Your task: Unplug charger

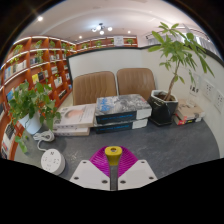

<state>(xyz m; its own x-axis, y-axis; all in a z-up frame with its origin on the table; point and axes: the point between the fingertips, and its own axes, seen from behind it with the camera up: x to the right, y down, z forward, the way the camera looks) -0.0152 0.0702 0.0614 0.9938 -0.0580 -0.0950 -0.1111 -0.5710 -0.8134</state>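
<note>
My gripper (113, 163) shows two white fingers with magenta pads (98, 162), drawn close together. A small yellow, round-topped piece (113, 152), seemingly the charger, is pinched between the pads at the fingertips and held above the grey table (170, 150). A round white socket unit (52, 160) lies on the table to the left of the fingers, apart from the yellow piece, with a white cord (43, 140) running back from it towards a plant pot.
Stacks of books (120, 110) lie across the table's middle beyond the fingers. A potted plant (33, 108) stands on the left and a taller one (172, 75) on the right. Two brown chairs (112, 85) and a bookshelf (35, 65) stand behind.
</note>
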